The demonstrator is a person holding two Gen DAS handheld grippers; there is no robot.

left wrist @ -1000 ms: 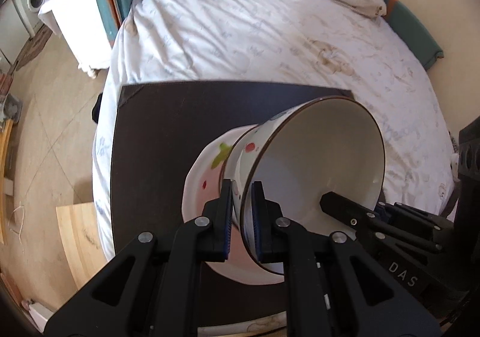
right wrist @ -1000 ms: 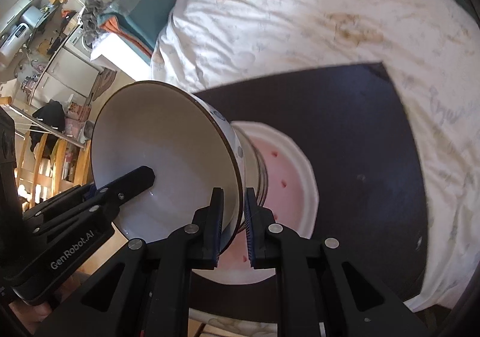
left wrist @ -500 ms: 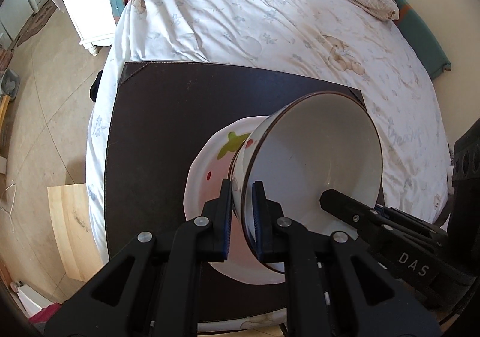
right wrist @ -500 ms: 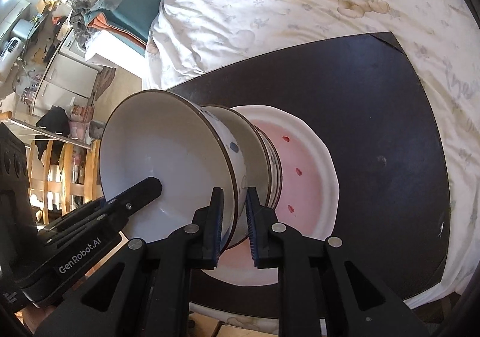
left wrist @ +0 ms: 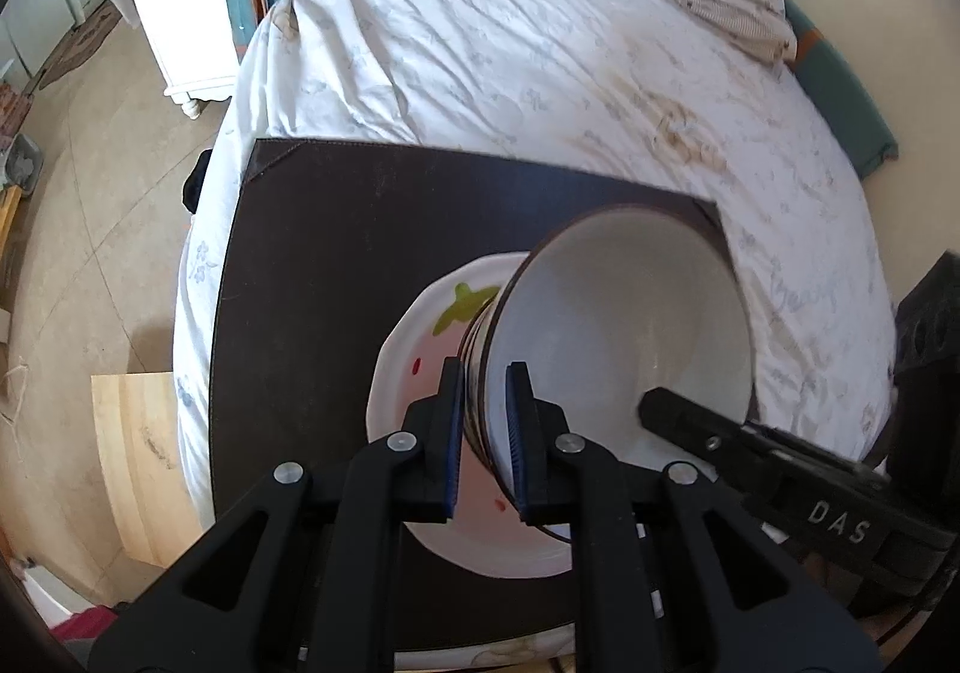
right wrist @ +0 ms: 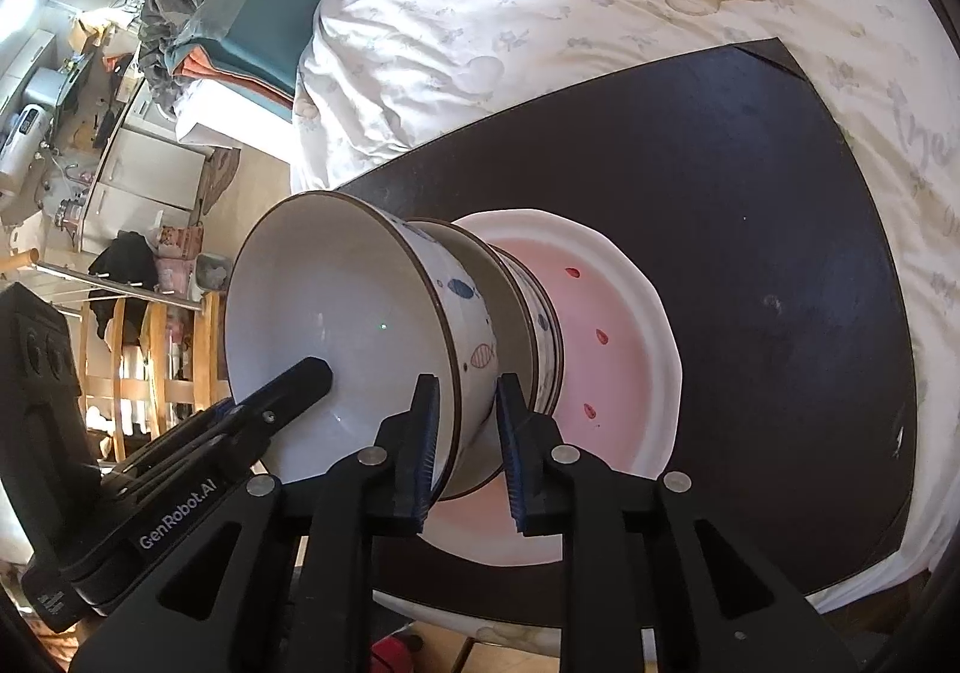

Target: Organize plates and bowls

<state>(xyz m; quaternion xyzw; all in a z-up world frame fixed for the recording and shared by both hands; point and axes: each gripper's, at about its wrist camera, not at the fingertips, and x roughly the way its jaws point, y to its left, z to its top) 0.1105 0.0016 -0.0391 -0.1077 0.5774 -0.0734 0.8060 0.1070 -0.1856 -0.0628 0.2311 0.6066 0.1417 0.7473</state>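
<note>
Both tools are on the same bowl here; the left tool [left wrist: 485, 436] pinches the near rim of the top bowl [left wrist: 618, 325] with one pad inside and one outside; the right tool [right wrist: 465, 448] has its pads straddling the opposite rim of that top bowl [right wrist: 336, 337], though in the right wrist view there's a sliver of daylight on the outer side, so I'd say it's loosely around the rim rather than squeezing hard.

Key relation: the bowl sits dead ahead of each tool, at 12 o'clock, and its opening looks tipped toward the cameras; it's nested into a second bowl [right wrist: 516, 307], and that lower one sits in the pink strawberry plate [right wrist: 624, 337]. So the stack runs plate, bowl, bowl, all on the dark mat [left wrist: 336, 265] laid on the bed [left wrist: 540, 49].

My guess is the stacking step is basically at the let-go stage; what matters next is that the top bowl's axis lines up with the one under it before both tools release; if it's still cocked it could rock or clink. Nothing inside either bowl that I can see.
</note>
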